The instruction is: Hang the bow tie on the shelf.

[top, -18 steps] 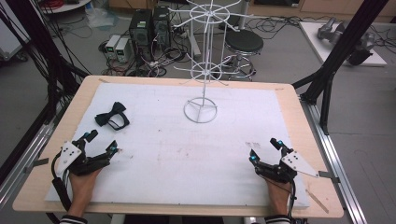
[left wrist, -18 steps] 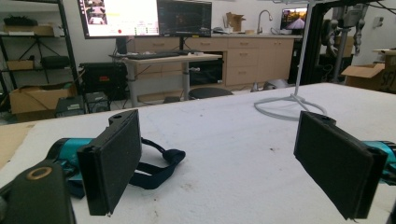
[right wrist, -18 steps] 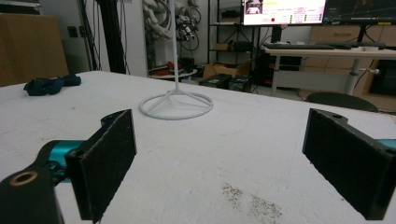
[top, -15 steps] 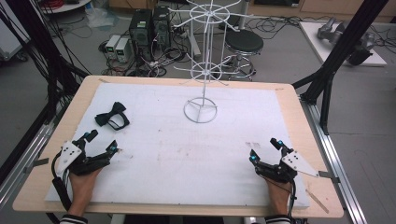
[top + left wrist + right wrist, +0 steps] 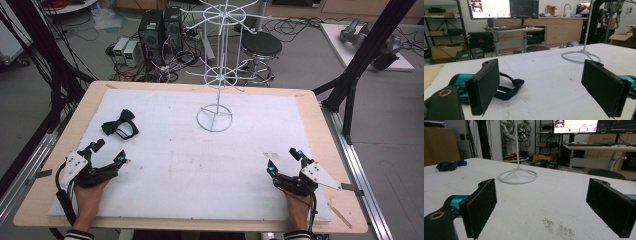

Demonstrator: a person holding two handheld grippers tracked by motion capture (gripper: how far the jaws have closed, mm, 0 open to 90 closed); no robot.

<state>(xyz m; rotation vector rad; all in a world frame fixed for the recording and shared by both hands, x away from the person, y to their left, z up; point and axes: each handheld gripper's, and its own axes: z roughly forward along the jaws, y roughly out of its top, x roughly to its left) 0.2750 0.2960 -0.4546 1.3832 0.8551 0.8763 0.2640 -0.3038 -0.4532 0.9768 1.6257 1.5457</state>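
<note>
Left claw [image 5: 107,152] rests near the table's [image 5: 310,107] near-left corner, jaws apart; right claw [image 5: 283,161] near the near-right corner, jaws apart; black bow tie [image 5: 120,124] lies toward the left edge; white wire stand [image 5: 215,117] stands mid-table.

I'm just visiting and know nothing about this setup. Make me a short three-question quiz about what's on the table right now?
1. True or false: the left gripper is clamped on the bow tie.
2. Which gripper lies nearer the bow tie: A) left, B) right?
3. Fill in: the white wire rack stands on a round ____ at the far middle of the white mat.

Key
1. False: both grippers sit open, holding nothing; the bow tie lies apart on the mat.
2. A
3. base (a wire ring)
</note>
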